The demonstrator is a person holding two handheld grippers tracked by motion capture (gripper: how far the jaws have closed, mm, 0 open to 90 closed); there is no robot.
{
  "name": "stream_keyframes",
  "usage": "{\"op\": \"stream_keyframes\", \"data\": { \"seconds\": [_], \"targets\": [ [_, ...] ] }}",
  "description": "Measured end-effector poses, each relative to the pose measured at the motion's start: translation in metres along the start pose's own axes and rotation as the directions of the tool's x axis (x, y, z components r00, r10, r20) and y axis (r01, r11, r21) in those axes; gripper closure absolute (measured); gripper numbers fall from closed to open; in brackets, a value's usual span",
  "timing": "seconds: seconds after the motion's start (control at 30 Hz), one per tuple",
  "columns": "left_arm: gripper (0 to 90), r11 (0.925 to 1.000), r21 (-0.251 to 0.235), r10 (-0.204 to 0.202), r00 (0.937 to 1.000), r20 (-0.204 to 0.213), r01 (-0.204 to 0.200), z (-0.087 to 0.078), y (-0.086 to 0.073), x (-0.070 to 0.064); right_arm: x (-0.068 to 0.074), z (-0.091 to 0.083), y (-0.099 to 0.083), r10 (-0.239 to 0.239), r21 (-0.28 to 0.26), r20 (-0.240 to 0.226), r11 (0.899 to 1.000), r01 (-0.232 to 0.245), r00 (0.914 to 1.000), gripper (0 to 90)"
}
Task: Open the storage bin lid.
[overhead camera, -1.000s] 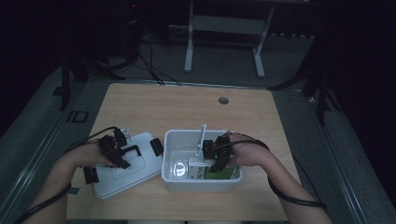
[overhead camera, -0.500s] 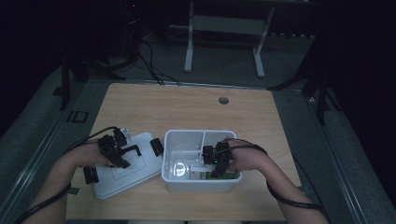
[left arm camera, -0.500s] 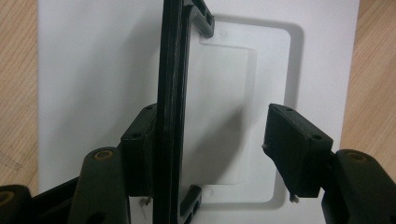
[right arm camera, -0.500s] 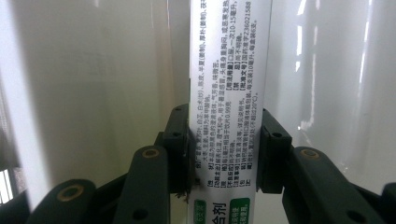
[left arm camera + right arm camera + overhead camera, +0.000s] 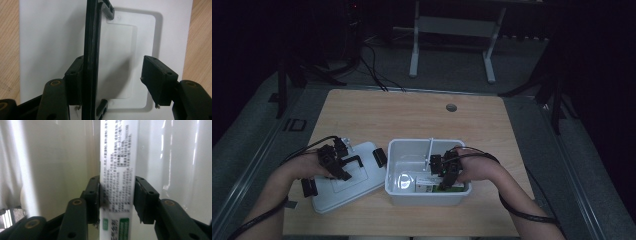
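Risk sits nearest us, inside the white bin [image 5: 398,176] at the table's [image 5: 412,115] front edge: our right gripper [image 5: 117,195] has its jaws closed flat on the narrow sides of a printed carton [image 5: 119,165], low in the bin. We judge that a tilted lift could scrape the carton on the bin wall and twist it loose. Beside it, toward the front left corner, our left gripper [image 5: 117,75] stands wide apart over the lid [image 5: 50,37], one jaw against its raised black handle [image 5: 92,50], holding nothing; a careless squeeze might skid the lid.
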State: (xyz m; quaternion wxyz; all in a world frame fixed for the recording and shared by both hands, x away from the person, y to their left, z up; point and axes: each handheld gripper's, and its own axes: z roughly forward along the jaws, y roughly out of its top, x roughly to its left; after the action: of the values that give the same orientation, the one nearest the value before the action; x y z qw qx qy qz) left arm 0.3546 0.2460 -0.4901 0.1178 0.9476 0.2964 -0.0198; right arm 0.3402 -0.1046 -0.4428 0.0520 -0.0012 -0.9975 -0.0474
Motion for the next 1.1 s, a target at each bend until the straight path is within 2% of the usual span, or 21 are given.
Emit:
{"op": "stream_keyframes", "data": {
  "seconds": [0.1, 0.23, 0.3, 0.43, 0.7, 0.87, 0.93, 1.03, 1.1],
  "targets": [
    [39.9, 1.0000, -0.001, -0.002, 1.0000, -0.003, 0.002, -0.001, 0.000, 0.000, 0.001, -0.010, -0.002, 0.001, -0.018, 0.005, 1.000, -0.001, 1.0000, 58.6],
    [39.9, 0.9997, -0.003, -0.026, 0.9996, 0.006, 0.026, -0.001, 0.000, 0.002, 0.002, -0.024, -0.006, 0.007, -0.044, 0.019, 0.999, -0.007, 0.9998, 58.2],
    [40.0, 0.9997, -0.002, -0.023, 0.9997, 0.007, 0.023, -0.001, 0.000, 0.002, 0.003, -0.033, -0.010, 0.006, -0.072, 0.023, 0.997, -0.004, 0.9997, 58.1],
    [40.1, 0.9999, -0.001, -0.014, 0.9999, 0.000, 0.014, -0.001, 0.001, 0.002, 0.003, -0.046, -0.017, 0.024, -0.088, 0.050, 0.996, -0.020, 0.9985, 58.4],
    [41.2, 0.9999, -0.003, -0.012, 0.9999, -0.001, 0.012, -0.002, 0.002, 0.002, 0.003, -0.066, -0.039, 0.061, -0.131, 0.079, 0.990, -0.050, 0.9950, 58.3],
    [41.2, 0.9999, -0.005, -0.014, 0.9999, -0.004, 0.014, -0.002, 0.002, 0.002, 0.004, -0.076, -0.059, 0.102, -0.133, 0.097, 0.987, -0.088, 0.9901, 58.2],
    [42.0, 1.0000, -0.004, -0.006, 0.9999, -0.009, 0.006, -0.002, 0.003, 0.001, 0.004, -0.079, -0.067, 0.118, -0.138, 0.106, 0.985, -0.103, 0.9874, 57.6],
    [42.9, 0.9995, 0.001, 0.031, 0.9994, -0.014, -0.031, -0.001, 0.003, -0.001, 0.003, -0.080, -0.078, 0.146, -0.137, 0.117, 0.982, -0.130, 0.9824, 56.2],
    [43.0, 0.9994, 0.004, 0.034, 0.9992, -0.020, -0.034, -0.001, 0.004, -0.001, 0.002, -0.078, -0.087, 0.163, -0.139, 0.117, 0.979, -0.147, 0.9796, 55.7]
  ]
}}
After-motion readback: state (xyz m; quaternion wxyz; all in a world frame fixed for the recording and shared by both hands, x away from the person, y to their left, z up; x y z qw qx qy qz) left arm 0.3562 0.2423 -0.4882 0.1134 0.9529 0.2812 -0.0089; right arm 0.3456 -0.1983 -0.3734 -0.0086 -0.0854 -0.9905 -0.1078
